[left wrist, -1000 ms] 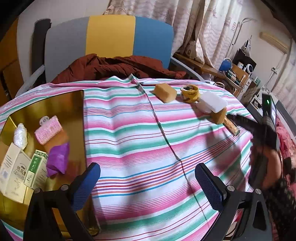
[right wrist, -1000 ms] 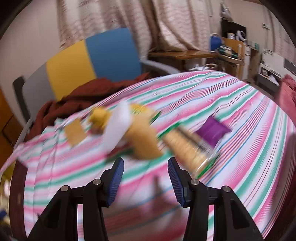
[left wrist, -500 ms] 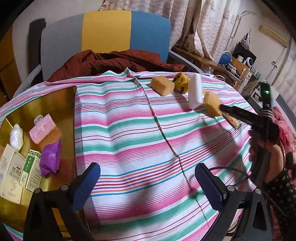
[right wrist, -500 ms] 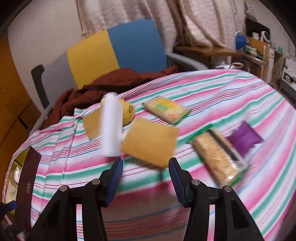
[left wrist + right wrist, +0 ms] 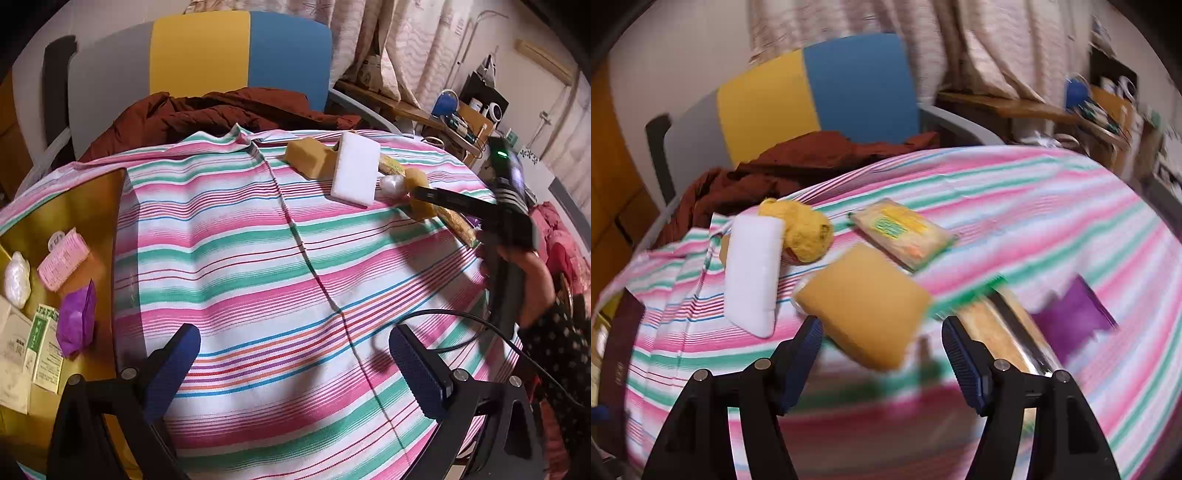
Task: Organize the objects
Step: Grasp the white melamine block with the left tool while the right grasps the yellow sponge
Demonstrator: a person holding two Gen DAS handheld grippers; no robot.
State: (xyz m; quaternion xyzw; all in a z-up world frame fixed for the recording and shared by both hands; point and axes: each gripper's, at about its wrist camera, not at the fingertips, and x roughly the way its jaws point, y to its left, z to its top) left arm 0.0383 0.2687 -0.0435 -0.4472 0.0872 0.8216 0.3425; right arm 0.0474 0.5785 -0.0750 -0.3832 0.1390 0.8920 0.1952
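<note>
Gold tray point(image 5: 74, 206) sits left of and beyond the left gripper point(image 5: 295, 363)'s left jaw. In it: pink roller point(image 5: 62, 258), white wrapped lump point(image 5: 16, 275), purple packet point(image 5: 75, 321), green-and-white box point(image 5: 44, 347) and a cream box point(image 5: 13, 365) beside it, all close together at the tray's near end. Left gripper jaws wide apart, nothing between them, only striped tablecloth point(image 5: 258, 280).

Right gripper point(image 5: 882, 345) jaws have just been opening and stand apart. The tan sponge point(image 5: 864, 306) lies on the cloth just beyond and between them, pads not pressing on it; the picture is blurred here, so touching on the left pad can't be ruled out. White block point(image 5: 751, 273) beyond the left jaw, yellow yarn ball point(image 5: 805, 232) behind it, touching. Flat snack packet point(image 5: 903, 232) straight ahead past the sponge. Cracker pack point(image 5: 1008, 332) just past the right jaw, purple pouch point(image 5: 1075, 317) further right. None of these are in a container.
</note>
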